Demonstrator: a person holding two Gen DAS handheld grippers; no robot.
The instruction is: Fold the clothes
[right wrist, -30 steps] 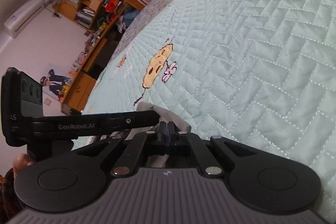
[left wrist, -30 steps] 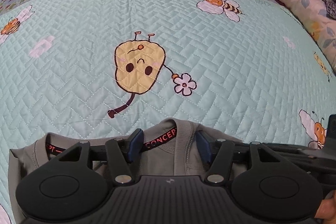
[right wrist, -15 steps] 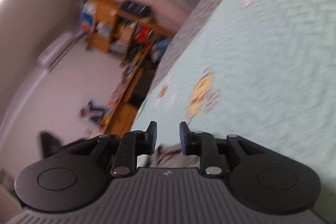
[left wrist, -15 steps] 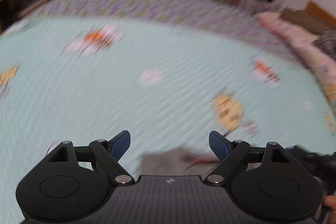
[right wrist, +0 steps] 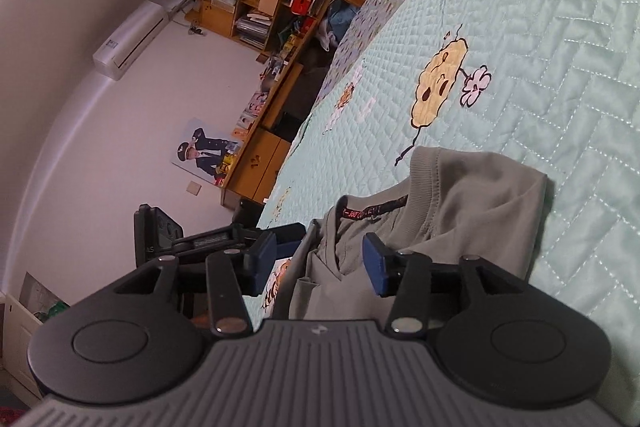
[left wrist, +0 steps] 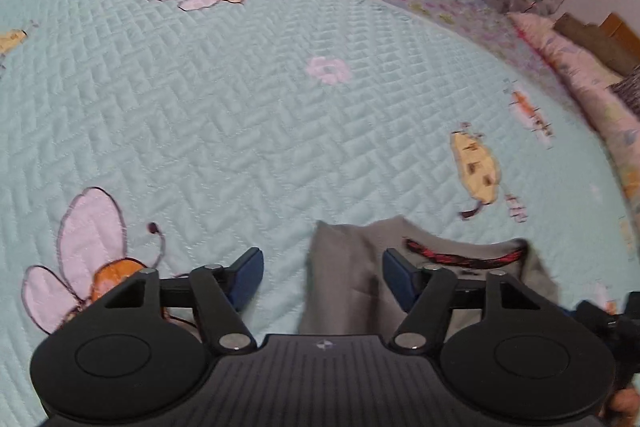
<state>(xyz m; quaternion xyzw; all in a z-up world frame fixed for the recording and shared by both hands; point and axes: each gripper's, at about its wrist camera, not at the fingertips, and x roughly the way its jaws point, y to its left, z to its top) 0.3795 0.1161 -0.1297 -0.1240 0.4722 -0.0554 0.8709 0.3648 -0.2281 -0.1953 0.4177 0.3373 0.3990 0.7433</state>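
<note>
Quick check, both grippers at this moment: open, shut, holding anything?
Left gripper: open, holding nothing; jaws just narrowed a little over the grey shirt.
Right gripper: open, jaws just opened; shirt collar lies between them, not pinched.

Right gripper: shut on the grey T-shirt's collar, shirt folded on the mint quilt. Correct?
Not shut. The right wrist view shows the right gripper open; its jaws have just been opening, pads clear of the grey T-shirt folded on the mint quilt.

Mint quilted bedspread [left wrist: 240, 131] with bee prints; wooden bookshelf [right wrist: 256, 3], wall air conditioner [right wrist: 130, 39], poster [right wrist: 204, 151].
</note>
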